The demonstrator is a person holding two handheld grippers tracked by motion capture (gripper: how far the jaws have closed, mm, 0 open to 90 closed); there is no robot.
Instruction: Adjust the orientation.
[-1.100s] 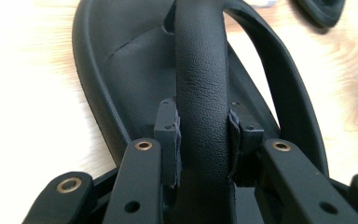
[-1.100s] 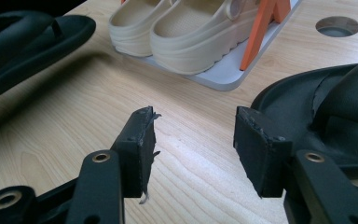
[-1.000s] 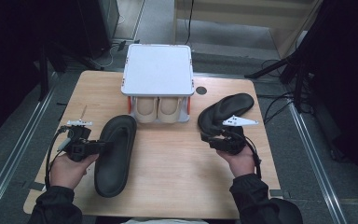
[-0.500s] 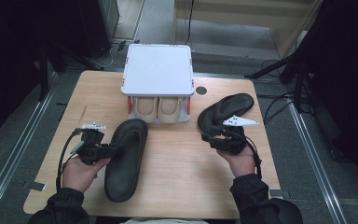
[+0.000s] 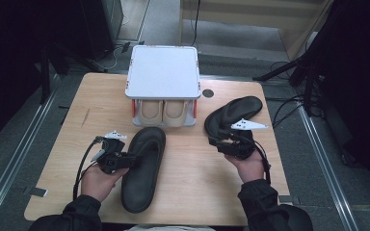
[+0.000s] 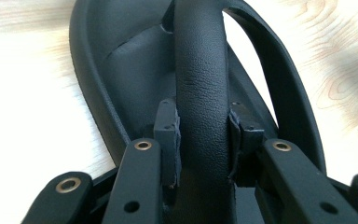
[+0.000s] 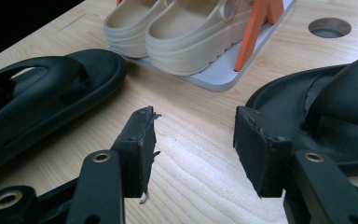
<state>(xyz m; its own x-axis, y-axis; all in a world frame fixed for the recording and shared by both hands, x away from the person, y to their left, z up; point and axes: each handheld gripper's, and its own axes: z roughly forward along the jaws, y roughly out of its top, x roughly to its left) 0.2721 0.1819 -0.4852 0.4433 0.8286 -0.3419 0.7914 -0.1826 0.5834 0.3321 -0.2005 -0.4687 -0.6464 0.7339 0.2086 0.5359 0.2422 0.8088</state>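
Observation:
Two black flip-flop sandals lie on the wooden table (image 5: 58,144). My left gripper (image 5: 133,159) (image 6: 203,135) is shut on the strap of the left sandal (image 5: 142,187) (image 6: 98,70), with the pads pressing it from both sides. The sandal's toe points at the front of the white shoe rack (image 5: 163,72). The right sandal (image 5: 233,113) (image 7: 335,102) lies at an angle to the right of the rack. At its near end my right gripper (image 5: 218,140) (image 7: 198,140) stands open with bare wood between its jaws.
A pair of beige clogs (image 5: 166,111) (image 7: 186,32) sits on the rack's lower shelf between orange posts (image 7: 256,28). A round hole (image 5: 208,93) (image 7: 329,27) is in the table right of the rack. The left sandal (image 7: 42,93) also shows across the right gripper view.
My left gripper has carried the left sandal to the right, toward the table's middle and the rack's front. The right hand and right sandal have stayed put.

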